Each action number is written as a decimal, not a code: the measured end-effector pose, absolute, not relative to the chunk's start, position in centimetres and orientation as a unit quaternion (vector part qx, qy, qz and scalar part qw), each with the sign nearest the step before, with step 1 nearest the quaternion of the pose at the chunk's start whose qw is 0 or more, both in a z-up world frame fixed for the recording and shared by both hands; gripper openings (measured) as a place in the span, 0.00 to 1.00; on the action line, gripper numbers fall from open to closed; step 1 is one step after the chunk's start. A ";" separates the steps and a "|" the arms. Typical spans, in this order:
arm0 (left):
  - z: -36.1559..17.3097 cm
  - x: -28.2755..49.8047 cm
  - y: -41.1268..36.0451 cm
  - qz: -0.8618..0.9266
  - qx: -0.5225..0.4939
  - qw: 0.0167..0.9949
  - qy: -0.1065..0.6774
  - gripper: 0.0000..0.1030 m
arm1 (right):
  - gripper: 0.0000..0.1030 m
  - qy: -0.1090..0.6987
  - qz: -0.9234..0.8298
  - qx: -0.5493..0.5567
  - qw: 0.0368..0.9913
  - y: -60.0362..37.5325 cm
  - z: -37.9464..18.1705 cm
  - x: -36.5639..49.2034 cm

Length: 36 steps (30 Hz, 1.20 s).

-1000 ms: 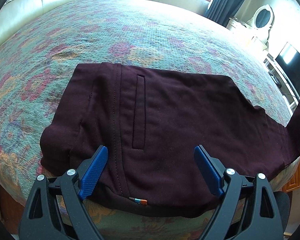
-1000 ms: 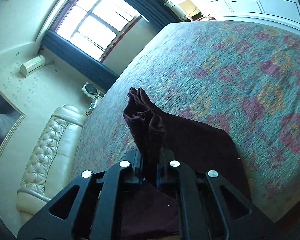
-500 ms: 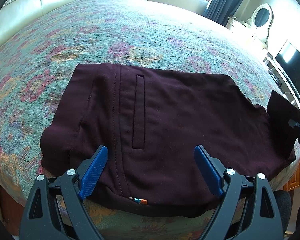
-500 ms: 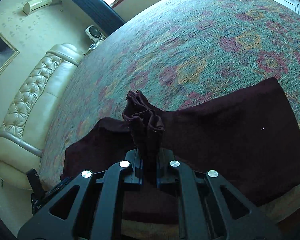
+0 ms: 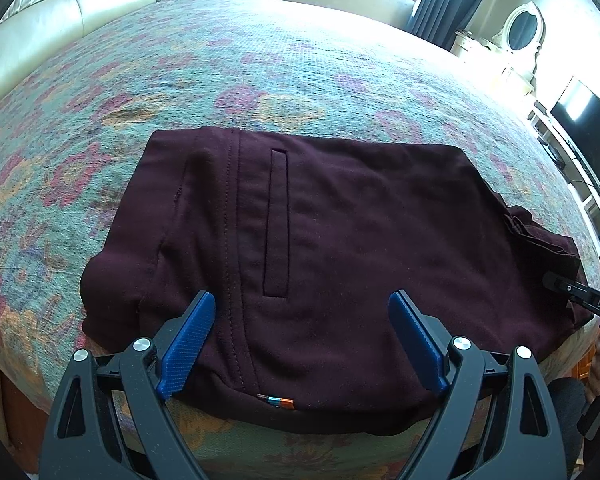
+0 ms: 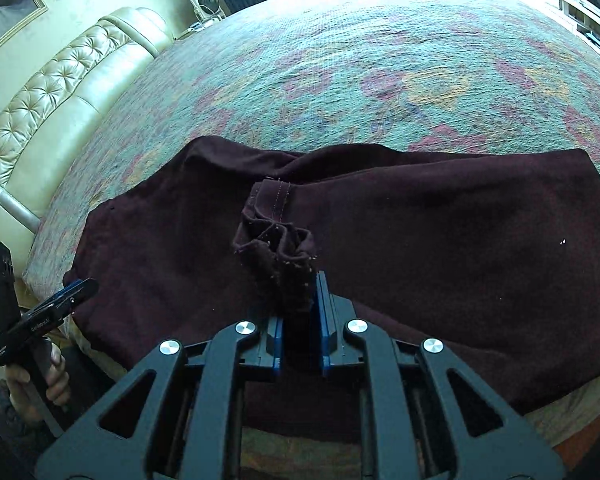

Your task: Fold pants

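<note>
Dark maroon pants (image 5: 340,240) lie folded on the bed near its front edge, back pocket slit facing up. My left gripper (image 5: 300,340) is open just above the waistband end, blue pads apart, holding nothing. My right gripper (image 6: 298,300) is shut on the bunched leg hems (image 6: 276,240) and holds them low over the folded pants (image 6: 420,260). The hems show at the right in the left wrist view (image 5: 540,232), with the right gripper's tip (image 5: 572,292) beside them. The left gripper shows at the left in the right wrist view (image 6: 60,300).
The bed has a floral teal and pink cover (image 5: 260,60). A cream tufted headboard (image 6: 60,92) is on the left. A dresser with an oval mirror (image 5: 520,32) and a television (image 5: 584,128) stand at the right. Curtained windows are at the back.
My right gripper has carried the leg hems down and across over the pants, laying the legs onto the folded stack. The left gripper has not moved.
</note>
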<state>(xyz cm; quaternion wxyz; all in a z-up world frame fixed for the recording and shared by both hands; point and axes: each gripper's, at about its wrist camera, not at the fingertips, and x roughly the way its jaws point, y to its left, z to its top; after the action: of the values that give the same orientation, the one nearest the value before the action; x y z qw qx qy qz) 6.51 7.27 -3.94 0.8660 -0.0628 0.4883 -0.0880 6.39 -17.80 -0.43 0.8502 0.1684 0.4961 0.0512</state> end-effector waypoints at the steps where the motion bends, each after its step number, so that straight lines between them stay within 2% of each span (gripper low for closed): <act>1: -3.9 6.5 7.2 -0.088 -0.063 0.866 0.488 0.85 | 0.16 0.497 0.049 0.163 0.851 -17.6 -0.4 6.3; 16: -4.0 6.4 7.1 -0.087 -0.057 0.867 0.487 0.85 | 0.36 0.512 0.042 0.049 0.857 -13.6 -0.2 5.8; 24: -4.1 6.3 6.9 -0.088 -0.054 0.868 0.486 0.85 | 0.41 0.517 0.069 0.034 0.853 -11.7 -0.1 5.2; 28: -4.1 6.3 7.0 -0.091 -0.053 0.868 0.485 0.85 | 0.44 0.519 0.113 0.058 0.845 -12.2 1.1 4.7; 30: -4.2 6.3 7.2 -0.094 -0.053 0.868 0.485 0.85 | 0.44 0.513 0.157 0.108 0.837 -14.3 2.4 4.5; 36: -4.1 6.3 7.5 -0.096 -0.064 0.866 0.486 0.85 | 0.44 0.449 0.084 0.267 0.849 -30.9 5.9 5.5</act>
<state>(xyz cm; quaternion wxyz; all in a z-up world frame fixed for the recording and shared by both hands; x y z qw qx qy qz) 6.35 7.52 -4.06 0.8662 -0.0635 0.4864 -0.0955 5.51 -30.88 5.92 0.8488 0.2666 0.4488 0.0840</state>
